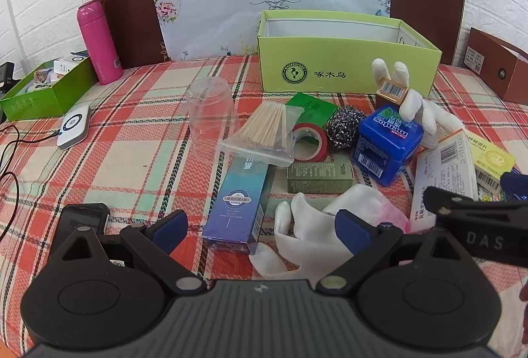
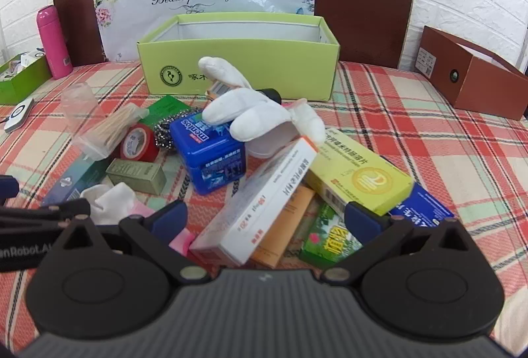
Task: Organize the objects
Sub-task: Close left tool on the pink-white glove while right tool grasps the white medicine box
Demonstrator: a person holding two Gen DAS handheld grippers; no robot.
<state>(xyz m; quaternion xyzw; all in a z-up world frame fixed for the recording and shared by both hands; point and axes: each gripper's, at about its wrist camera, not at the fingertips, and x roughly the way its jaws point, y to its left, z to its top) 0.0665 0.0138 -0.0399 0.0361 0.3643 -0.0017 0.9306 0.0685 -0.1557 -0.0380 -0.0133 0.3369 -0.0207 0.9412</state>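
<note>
A lime green open box (image 1: 346, 60) (image 2: 241, 67) stands at the back of the plaid table. In front of it lies a heap: a blue Mentos tin (image 1: 386, 143) (image 2: 209, 156), red tape roll (image 1: 308, 141) (image 2: 138, 143), steel scourer (image 1: 341, 126), bag of toothpicks (image 1: 264, 130), blue-purple carton (image 1: 239, 206), olive box (image 1: 320, 174) (image 2: 137, 176), white gloves (image 1: 313, 232) (image 2: 250, 113), a white medicine box (image 2: 257, 209) and a yellow one (image 2: 356, 173). My left gripper (image 1: 260, 229) is open above the carton and glove. My right gripper (image 2: 267, 222) is open over the white medicine box.
A pink flask (image 1: 99, 41), a dark green box of small items (image 1: 43, 87), a clear upturned cup (image 1: 211, 107), a white charger puck (image 1: 74, 126) and a black phone (image 1: 82, 219) lie at the left. A brown box (image 2: 472, 74) stands at the right.
</note>
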